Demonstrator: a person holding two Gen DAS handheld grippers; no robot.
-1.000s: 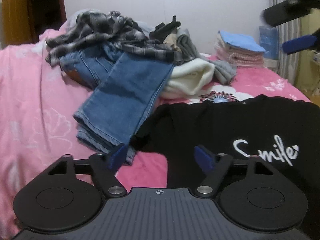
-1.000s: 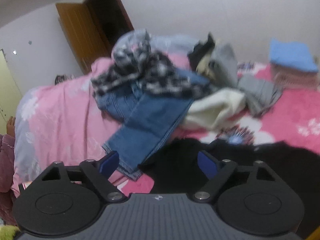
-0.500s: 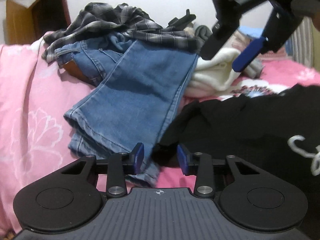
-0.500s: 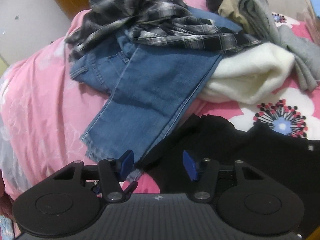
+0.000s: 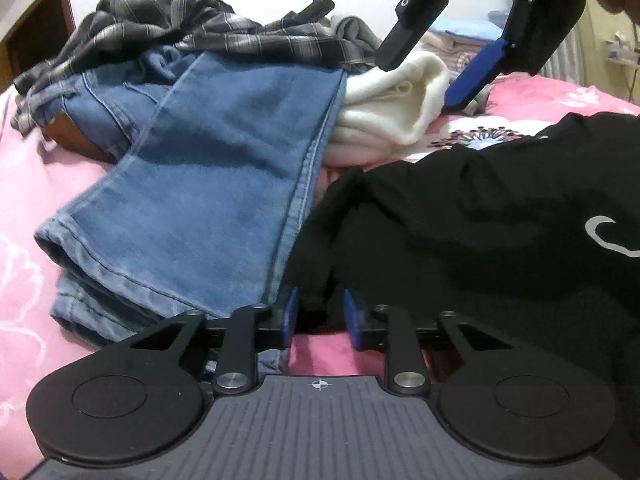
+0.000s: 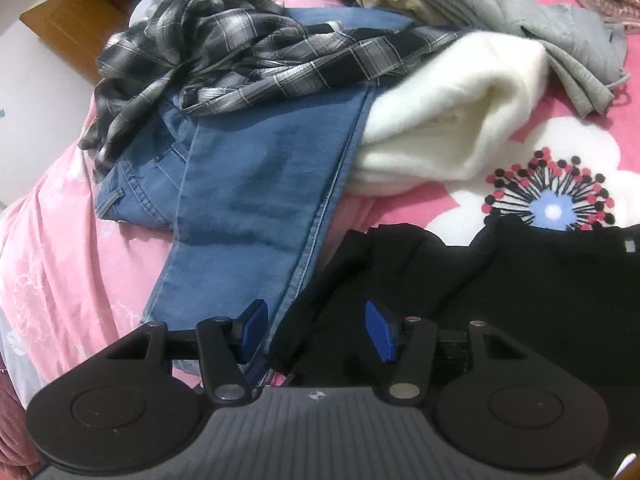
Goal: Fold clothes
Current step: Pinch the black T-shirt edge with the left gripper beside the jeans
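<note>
A black T-shirt [image 5: 472, 216] with white lettering lies flat on the pink bedspread [image 5: 48, 184]; its sleeve corner points toward me. My left gripper [image 5: 320, 314] is low at that corner. Its jaws are closing, with the sleeve tip between the blue pads [image 5: 289, 312] and small gaps still showing on both sides. My right gripper [image 6: 316, 330] hovers open over the same sleeve of the T-shirt [image 6: 500, 280], a little further along. In the left wrist view the right gripper [image 5: 418, 82] hangs at the upper right.
Blue jeans [image 5: 208, 184] lie just left of the sleeve, touching it. Behind are a plaid shirt [image 6: 240, 52], a white fleece [image 6: 448, 120], grey clothes [image 6: 560, 32] and a folded stack [image 5: 460, 40]. Bare pink bedspread [image 6: 60, 248] lies at the left.
Both grippers have dropped and moved in toward the black sleeve. The left jaws have narrowed around its corner; the right jaws narrowed earlier and have held since.
</note>
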